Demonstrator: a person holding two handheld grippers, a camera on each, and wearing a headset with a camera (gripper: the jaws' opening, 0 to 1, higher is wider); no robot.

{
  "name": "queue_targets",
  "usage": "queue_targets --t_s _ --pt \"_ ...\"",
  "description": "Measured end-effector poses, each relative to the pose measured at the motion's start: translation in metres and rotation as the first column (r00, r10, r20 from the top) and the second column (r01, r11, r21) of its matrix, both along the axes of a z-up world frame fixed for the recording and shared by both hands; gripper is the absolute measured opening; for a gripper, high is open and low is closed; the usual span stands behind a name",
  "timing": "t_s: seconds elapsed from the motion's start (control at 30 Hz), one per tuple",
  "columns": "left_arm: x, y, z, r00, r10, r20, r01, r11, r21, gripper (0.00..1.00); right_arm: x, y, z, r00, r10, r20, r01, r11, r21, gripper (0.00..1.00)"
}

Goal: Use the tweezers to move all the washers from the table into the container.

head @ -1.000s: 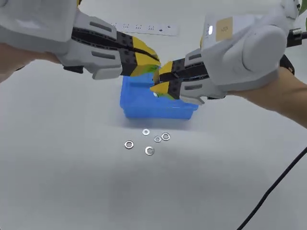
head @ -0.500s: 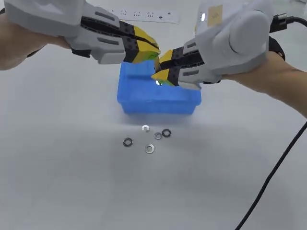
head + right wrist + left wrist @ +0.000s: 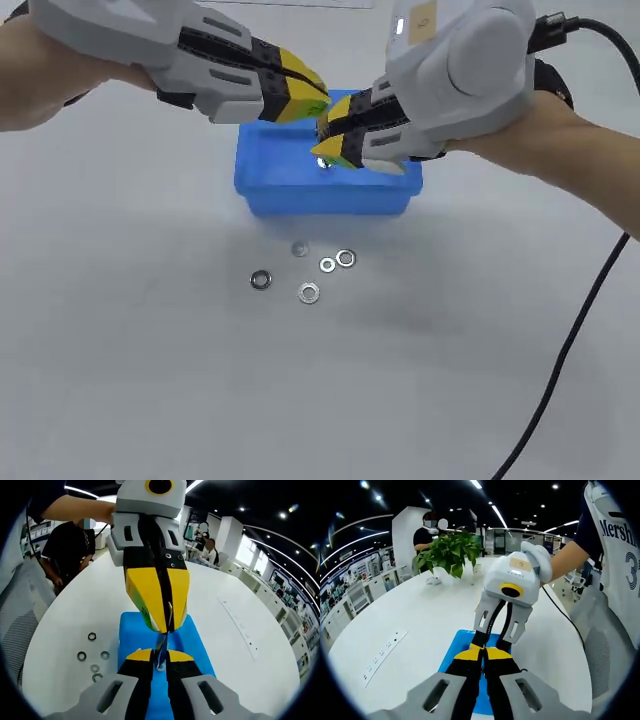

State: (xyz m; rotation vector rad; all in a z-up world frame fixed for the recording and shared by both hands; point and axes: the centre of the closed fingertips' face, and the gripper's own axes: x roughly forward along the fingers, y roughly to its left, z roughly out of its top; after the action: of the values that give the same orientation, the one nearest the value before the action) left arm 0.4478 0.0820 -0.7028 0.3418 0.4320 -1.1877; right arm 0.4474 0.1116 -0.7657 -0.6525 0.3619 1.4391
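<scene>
The blue container (image 3: 300, 195) stands mid-table. Several steel washers (image 3: 308, 292) lie loose on the table in front of it, also seen as washers (image 3: 93, 656) at the left of the right gripper view. My left gripper (image 3: 318, 100) and right gripper (image 3: 325, 152) meet tip to tip above the container. Thin metal tweezers (image 3: 161, 647) run from the left gripper (image 3: 161, 625) down between the jaws of the right gripper (image 3: 160, 659). Both are shut on them. A small shiny bit (image 3: 323, 163) sits at the tweezers' tip over the container; I cannot tell if it is a washer.
A black cable (image 3: 575, 330) trails across the table at the right. A white power strip (image 3: 382, 652) lies on the table beyond the container (image 3: 454, 652). A potted plant (image 3: 447, 555) and people stand further off.
The view has shifted, so the container and washers sit higher in the picture. Both grippers stay together over the container, and the loose washers have not moved.
</scene>
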Motion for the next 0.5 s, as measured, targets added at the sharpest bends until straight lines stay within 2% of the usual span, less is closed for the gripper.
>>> queue_targets --t_s 0.2,0.23,0.3,0.4,0.5 --pt "-0.003 -0.001 -0.008 1.000 -0.007 -0.003 0.007 1.000 0.007 0.05 -0.003 -0.001 -0.009 1.000 0.008 -0.008 -0.008 1.000 -0.011 0.10" --pt "-0.001 0.000 -0.012 1.000 -0.004 -0.011 0.004 1.000 0.005 0.05 -0.003 -0.002 -0.010 1.000 0.007 -0.008 -0.007 1.000 -0.013 0.10" --pt "0.001 0.000 -0.010 1.000 0.012 -0.020 -0.013 1.000 -0.018 0.05 -0.002 -0.002 -0.008 1.000 -0.006 -0.018 0.006 1.000 -0.004 0.10" --pt "-0.001 -0.001 -0.010 1.000 0.013 -0.027 -0.013 1.000 -0.019 0.05 -0.003 -0.003 -0.008 1.000 0.000 -0.008 0.000 1.000 -0.015 0.11" --pt "-0.001 -0.002 -0.009 1.000 0.016 -0.021 -0.016 1.000 -0.011 0.05 -0.002 -0.003 -0.008 1.000 0.005 0.005 -0.004 1.000 -0.025 0.11"
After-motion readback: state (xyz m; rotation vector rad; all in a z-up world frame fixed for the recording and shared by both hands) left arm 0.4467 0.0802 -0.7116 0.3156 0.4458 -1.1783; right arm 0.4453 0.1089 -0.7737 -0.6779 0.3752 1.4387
